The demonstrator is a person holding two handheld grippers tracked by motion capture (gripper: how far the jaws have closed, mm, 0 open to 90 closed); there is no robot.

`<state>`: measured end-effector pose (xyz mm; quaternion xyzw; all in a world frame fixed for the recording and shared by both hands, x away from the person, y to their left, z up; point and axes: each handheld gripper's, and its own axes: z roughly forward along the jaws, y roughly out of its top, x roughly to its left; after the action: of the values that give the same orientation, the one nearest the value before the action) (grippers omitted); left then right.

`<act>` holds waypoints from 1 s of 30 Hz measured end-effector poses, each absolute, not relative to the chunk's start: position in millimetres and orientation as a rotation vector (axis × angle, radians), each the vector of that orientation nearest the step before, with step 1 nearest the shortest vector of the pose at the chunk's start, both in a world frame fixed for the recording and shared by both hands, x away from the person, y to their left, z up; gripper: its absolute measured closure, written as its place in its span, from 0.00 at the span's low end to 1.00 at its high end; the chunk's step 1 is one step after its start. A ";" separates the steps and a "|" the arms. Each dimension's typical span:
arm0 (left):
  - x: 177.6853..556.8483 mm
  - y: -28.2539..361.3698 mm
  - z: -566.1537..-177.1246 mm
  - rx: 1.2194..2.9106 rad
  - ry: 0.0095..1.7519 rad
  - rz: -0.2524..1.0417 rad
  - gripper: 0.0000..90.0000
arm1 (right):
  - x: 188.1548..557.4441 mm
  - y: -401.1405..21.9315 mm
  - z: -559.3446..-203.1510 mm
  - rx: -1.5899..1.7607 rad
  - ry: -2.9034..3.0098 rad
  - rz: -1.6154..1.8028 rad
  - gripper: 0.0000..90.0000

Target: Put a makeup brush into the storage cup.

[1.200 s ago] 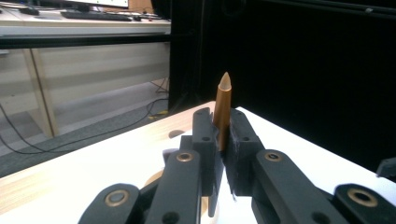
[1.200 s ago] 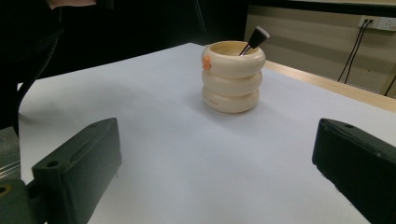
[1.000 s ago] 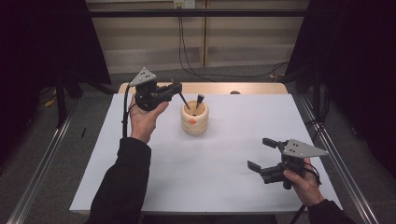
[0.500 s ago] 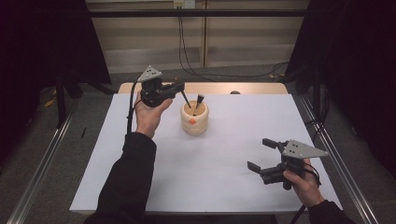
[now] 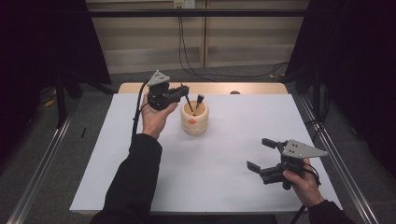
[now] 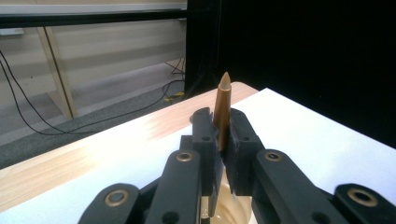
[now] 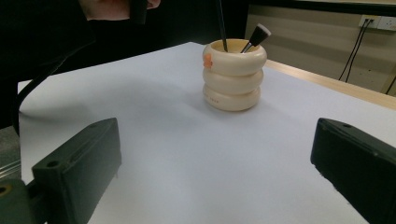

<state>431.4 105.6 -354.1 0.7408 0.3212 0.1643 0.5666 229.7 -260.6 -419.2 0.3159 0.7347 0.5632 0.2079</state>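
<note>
Holder [image 5: 194, 119]: cream, three stacked rings, smooth with a soft satin sheen, ceramic or plastic by look; a small orange mark on its side. Brush handle [image 6: 222, 112], clamped upright in the left gripper [image 5: 183, 89]: golden brown, smooth, lightly glossy, tapering to a pale tip. Second brush [image 7: 256, 37], leaning in the holder: dark handle, pale end. Gripper fingers [image 6: 205, 135]: matt black plastic with brass-coloured pivot rivets. Right gripper [image 5: 262, 154], in front of the holder: the same matt black, with a matt grey plate. Worktop [image 5: 224, 177]: matt white sheet, smooth; behind the holder, a bare strip of light wood with fine grain.
</note>
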 end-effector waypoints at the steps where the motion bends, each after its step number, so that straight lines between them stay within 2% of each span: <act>1: 431.1 105.5 -355.2 1.751 0.767 0.393 0.94 | 229.7 -260.7 -419.3 0.876 2.047 1.566 0.02; 30: 436.3 100.4 -388.3 1.766 0.787 0.348 0.93 | 230.4 -261.1 -419.9 0.872 2.046 1.565 0.03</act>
<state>436.3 100.4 -388.3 0.7477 0.3334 0.1473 0.5551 230.4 -261.1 -419.9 0.3134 0.7357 0.5628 0.2093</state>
